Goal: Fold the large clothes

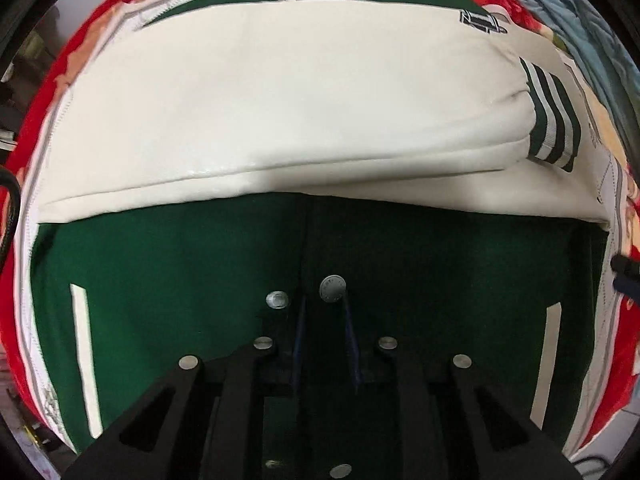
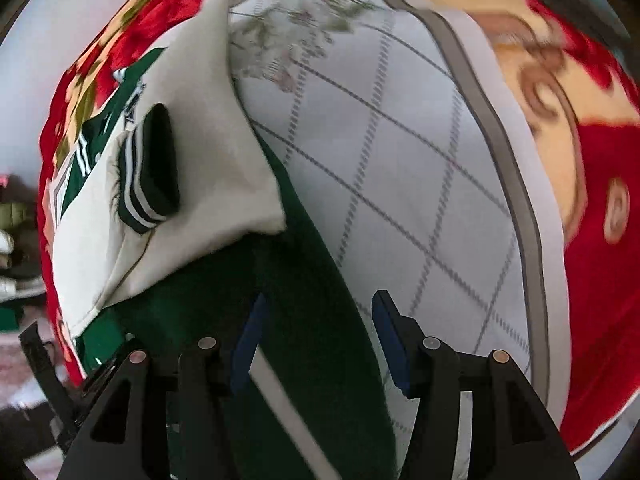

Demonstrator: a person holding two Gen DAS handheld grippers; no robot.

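Note:
A dark green varsity jacket [image 1: 160, 280] lies face up on a bed, with a cream sleeve [image 1: 280, 120] folded across its chest and the striped cuff [image 1: 552, 120] at the right. My left gripper [image 1: 324, 312] points straight down over the front opening, just below a metal snap [image 1: 332, 288]. Its blue pads stand almost together, pinching the dark cloth of the front edge. In the right wrist view my right gripper [image 2: 320, 300] stands open astride the jacket's [image 2: 312, 272] side edge. Green cloth and a white pocket stripe [image 2: 280, 392] lie between its pads, and white quilt shows beside the right pad.
Under the jacket lies a white quilted mat [image 2: 400, 160] with grey grid lines and a grey border. Beneath that spreads a red floral blanket [image 2: 600, 280]. A blue quilt [image 1: 580, 20] is bunched at the far right. The bed's edge and the floor show at the left [image 2: 20, 360].

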